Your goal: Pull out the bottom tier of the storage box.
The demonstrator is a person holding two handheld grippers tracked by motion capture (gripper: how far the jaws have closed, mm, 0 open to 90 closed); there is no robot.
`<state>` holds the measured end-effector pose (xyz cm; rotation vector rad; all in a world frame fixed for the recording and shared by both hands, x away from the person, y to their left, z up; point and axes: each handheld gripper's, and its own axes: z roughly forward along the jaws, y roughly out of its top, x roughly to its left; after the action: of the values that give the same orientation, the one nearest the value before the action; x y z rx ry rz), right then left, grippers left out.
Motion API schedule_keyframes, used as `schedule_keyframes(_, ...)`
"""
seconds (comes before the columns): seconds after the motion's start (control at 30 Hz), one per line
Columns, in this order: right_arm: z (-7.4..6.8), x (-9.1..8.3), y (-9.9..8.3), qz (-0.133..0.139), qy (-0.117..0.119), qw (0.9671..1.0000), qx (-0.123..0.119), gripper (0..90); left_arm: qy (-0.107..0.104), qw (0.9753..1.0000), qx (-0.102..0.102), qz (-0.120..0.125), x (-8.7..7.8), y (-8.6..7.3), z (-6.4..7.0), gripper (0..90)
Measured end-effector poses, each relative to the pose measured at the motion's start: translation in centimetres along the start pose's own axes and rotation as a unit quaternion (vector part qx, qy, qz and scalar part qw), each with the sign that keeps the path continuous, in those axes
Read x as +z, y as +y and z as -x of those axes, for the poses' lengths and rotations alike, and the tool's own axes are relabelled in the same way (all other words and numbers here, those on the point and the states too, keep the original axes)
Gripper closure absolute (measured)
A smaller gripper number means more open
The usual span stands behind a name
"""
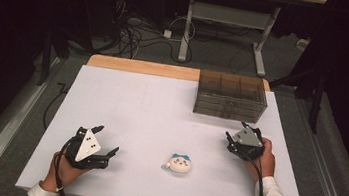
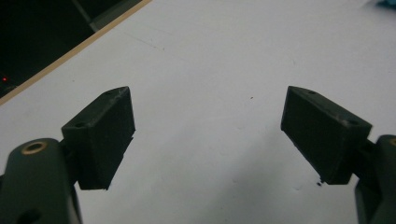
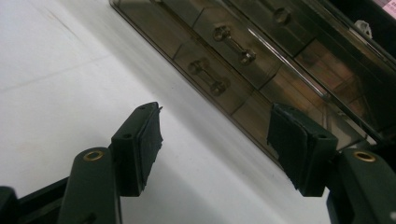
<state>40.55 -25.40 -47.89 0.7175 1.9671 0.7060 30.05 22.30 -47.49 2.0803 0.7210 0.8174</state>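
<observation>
Jaws spread wide on the left gripper (image 1: 106, 142), which rests near the front left of the white table (image 1: 151, 105) with nothing between its pads. Further right, a small round plush toy (image 1: 179, 163) with a white face and blue ears lies alone on the table, between the two hands and apart from both. Beyond it the right gripper (image 1: 238, 131) is also open and empty, pointed at the smoky clear drawer box (image 1: 231, 96) just beside it.
</observation>
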Motion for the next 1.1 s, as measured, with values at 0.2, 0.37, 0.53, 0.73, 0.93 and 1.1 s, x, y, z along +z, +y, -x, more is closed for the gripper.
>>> schedule_keyframes(0.2,-0.2,2.1,0.6,-0.022,-0.020,0.9986,-0.043,40.7,0.003,1.0000,-0.002,-0.005,-0.1,-0.3,0.0,16.8)
schedule_keyframes(0.37,-0.7,3.6,0.7,-0.038,-0.044,0.9924,-0.109,47.1,0.006,0.9999,-0.011,-0.002,-0.1,-0.5,-0.6,16.9)
schedule_keyframes(0.53,-1.4,4.7,0.8,-0.035,-0.080,0.9848,-0.150,54.9,-0.004,0.9994,-0.034,0.012,-0.2,-0.6,-0.8,17.0)
schedule_keyframes(0.73,-2.5,5.5,0.7,-0.039,-0.106,0.9694,-0.218,65.8,-0.006,0.9992,-0.036,0.013,-0.2,-0.6,-0.8,17.6)
schedule_keyframes(0.93,-3.1,6.1,0.8,-0.044,-0.136,0.9517,-0.272,72.4,-0.009,0.9993,-0.034,0.016,-0.2,-0.5,-0.6,17.7)
schedule_keyframes(1.1,-3.8,6.6,0.8,-0.048,-0.157,0.9290,-0.332,78.6,-0.010,0.9993,-0.034,0.015,-0.1,-0.5,-0.5,17.7)
